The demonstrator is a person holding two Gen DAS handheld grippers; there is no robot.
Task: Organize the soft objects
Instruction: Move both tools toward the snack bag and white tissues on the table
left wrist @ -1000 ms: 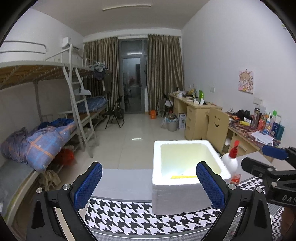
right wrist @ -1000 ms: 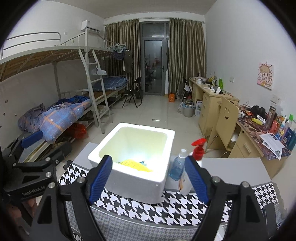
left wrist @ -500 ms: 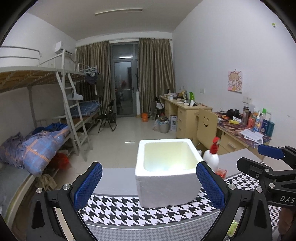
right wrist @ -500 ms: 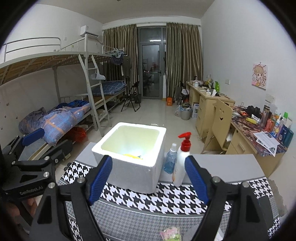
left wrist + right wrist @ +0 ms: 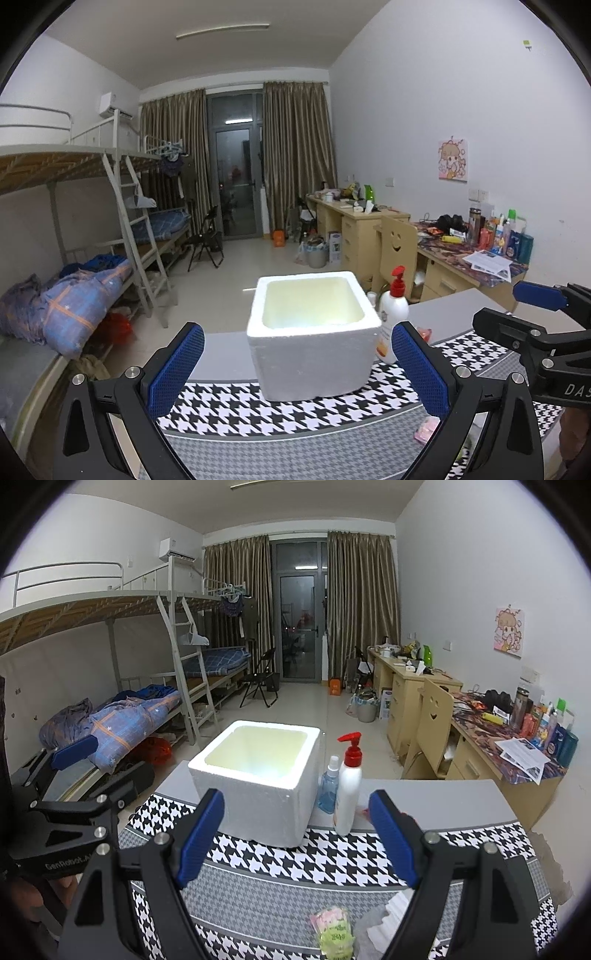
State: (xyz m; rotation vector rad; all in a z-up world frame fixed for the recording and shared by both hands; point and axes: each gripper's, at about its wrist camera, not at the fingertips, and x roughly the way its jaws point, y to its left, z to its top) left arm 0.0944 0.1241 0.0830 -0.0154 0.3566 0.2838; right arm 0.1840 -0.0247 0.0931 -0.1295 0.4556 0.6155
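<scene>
Left gripper is hanging level and pointing straight ahead, its blue-padded fingers spreading wide with nothing between them. Right gripper is doing the same, pads gaping apart and gripping nothing. The two are sitting side by side: the right one is poking into the left wrist view's right edge, the left one into the right wrist view's left edge.

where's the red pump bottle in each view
Left wrist: the pump bottle stands right of centre, against the right side of the foam box, partly behind the right finger.
Right wrist: the pump bottle stands just right of centre, right of the foam box, beside a small blue spray bottle.
Shared landmark: the foam box.
</scene>
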